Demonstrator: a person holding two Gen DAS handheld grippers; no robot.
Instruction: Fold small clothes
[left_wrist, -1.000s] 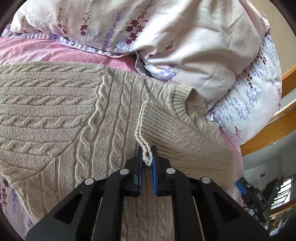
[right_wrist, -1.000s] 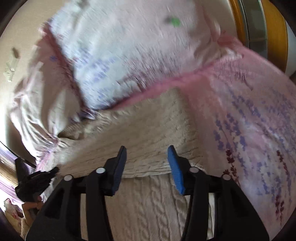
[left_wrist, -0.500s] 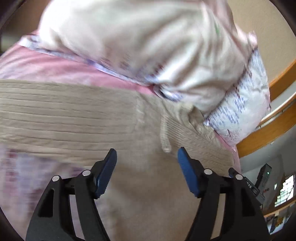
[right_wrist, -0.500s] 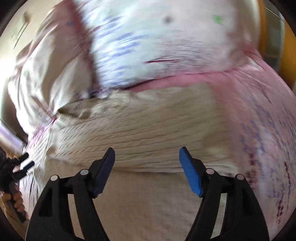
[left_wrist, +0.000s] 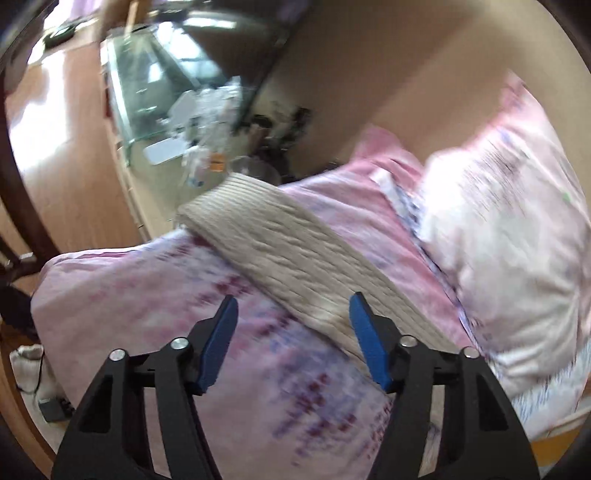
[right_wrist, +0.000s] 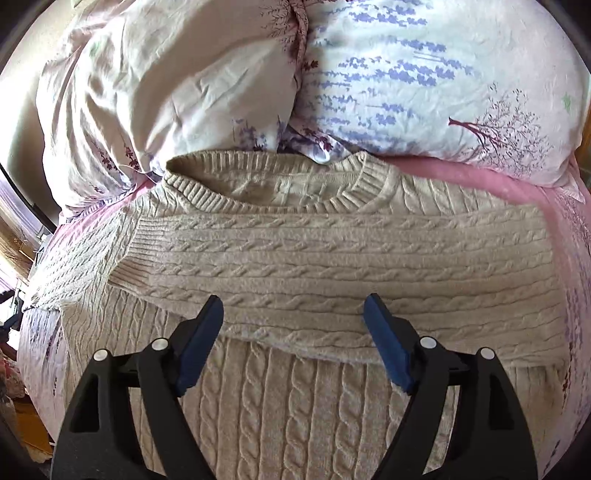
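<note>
A beige cable-knit sweater (right_wrist: 295, 398) lies flat on the bed, collar toward the pillows. One sleeve (right_wrist: 343, 266) lies folded across its chest. My right gripper (right_wrist: 293, 325) is open and empty, just above the sleeve's lower edge. In the blurred left wrist view a long beige stretch of the sweater (left_wrist: 295, 258), seemingly a sleeve, runs diagonally toward the bed's edge. My left gripper (left_wrist: 291, 325) is open and empty, hovering over that stretch and the sheet.
Two floral pillows (right_wrist: 424, 85) lie behind the collar. The pink floral bedsheet (left_wrist: 155, 306) ends at the bed's edge (left_wrist: 55, 266). Beyond it are a wooden floor (left_wrist: 74, 173) and a cluttered glass table (left_wrist: 166, 110).
My left gripper let go of the sleeve cuff, opened wide and swung left toward the bed's edge. My right gripper opened wider and steadied over the folded sleeve.
</note>
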